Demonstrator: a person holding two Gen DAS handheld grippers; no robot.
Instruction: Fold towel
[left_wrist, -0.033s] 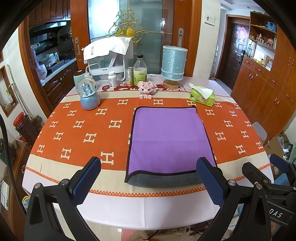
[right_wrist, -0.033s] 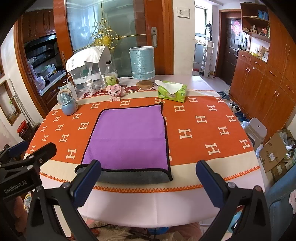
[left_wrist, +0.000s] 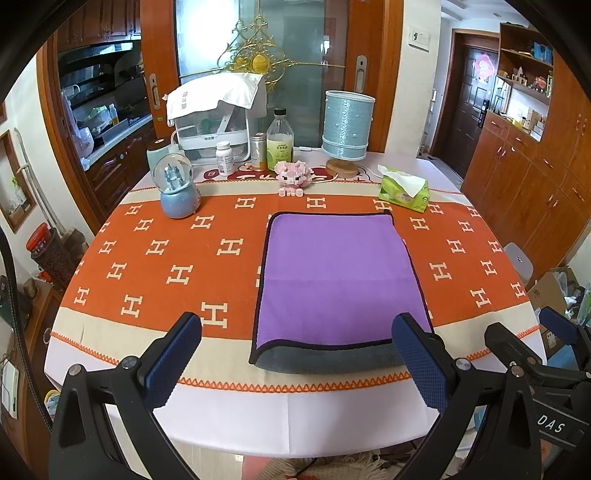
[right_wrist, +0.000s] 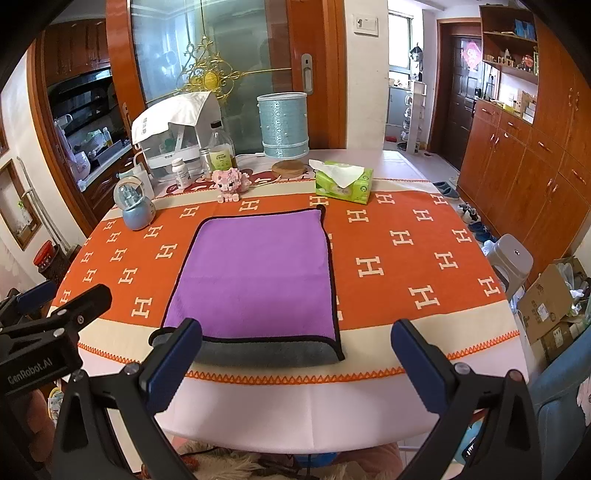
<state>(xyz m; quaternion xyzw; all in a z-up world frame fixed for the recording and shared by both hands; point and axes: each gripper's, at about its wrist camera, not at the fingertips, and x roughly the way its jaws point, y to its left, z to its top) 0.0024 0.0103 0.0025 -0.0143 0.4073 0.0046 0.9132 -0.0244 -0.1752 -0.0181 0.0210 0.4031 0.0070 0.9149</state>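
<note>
A purple towel (left_wrist: 336, 273) with a black hem lies flat on the orange tablecloth, folded over so its grey underside (left_wrist: 325, 360) shows along the near edge. It also shows in the right wrist view (right_wrist: 258, 273). My left gripper (left_wrist: 295, 354) is open and empty, held back over the table's near edge in front of the towel. My right gripper (right_wrist: 295, 354) is open and empty, also just short of the towel's near edge. Each gripper shows at the side of the other's view.
At the far side stand a snow globe (left_wrist: 179, 192), a pink block pig (left_wrist: 293, 175), bottles (left_wrist: 279, 140), a blue lamp (left_wrist: 347, 129) and a green tissue box (left_wrist: 404, 190). Wooden cabinets (right_wrist: 535, 166) line the right wall. A stool (right_wrist: 511, 260) and cardboard boxes (right_wrist: 546, 302) stand right of the table.
</note>
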